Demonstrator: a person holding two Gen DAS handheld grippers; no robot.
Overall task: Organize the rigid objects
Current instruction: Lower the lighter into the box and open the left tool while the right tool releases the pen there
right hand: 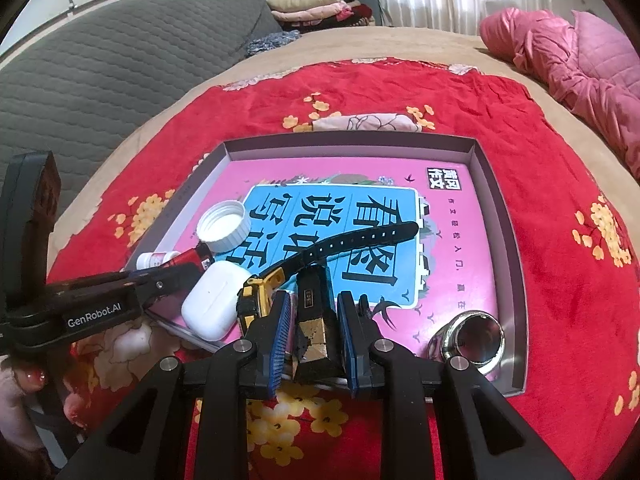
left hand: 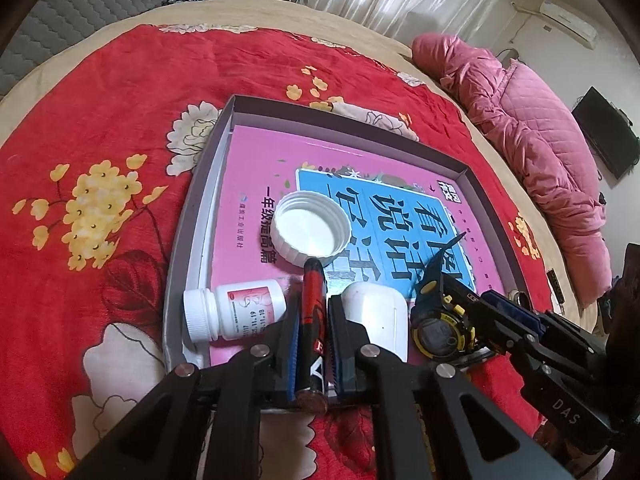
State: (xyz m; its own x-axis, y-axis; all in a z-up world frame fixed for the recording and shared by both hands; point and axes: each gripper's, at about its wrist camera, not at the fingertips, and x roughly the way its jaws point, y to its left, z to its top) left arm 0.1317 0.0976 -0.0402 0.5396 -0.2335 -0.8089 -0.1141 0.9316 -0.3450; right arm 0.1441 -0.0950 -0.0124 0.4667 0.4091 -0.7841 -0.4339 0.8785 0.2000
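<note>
A grey tray [left hand: 200, 216] on the red bedspread holds a pink book [left hand: 260, 160]. My left gripper [left hand: 314, 308] is shut on a red and black battery [left hand: 314, 300] at the tray's near edge. A white pill bottle [left hand: 232, 314] lies to its left, a white earbud case [left hand: 378, 316] to its right, and an upturned white cap [left hand: 310, 230] just beyond. My right gripper [right hand: 314, 312] is shut on a black and gold block [right hand: 316, 320], right beside a black and yellow watch [right hand: 260, 296]. The left gripper [right hand: 180, 276] reaches in from the left.
A shiny metal cup [right hand: 476, 338] lies in the tray's near right corner [right hand: 516, 360]. A pink quilted coat [right hand: 580, 68] is heaped at the bed's far right. A grey headboard [right hand: 100, 80] and folded clothes [right hand: 316, 6] stand behind. A hand [right hand: 24, 384] shows bottom left.
</note>
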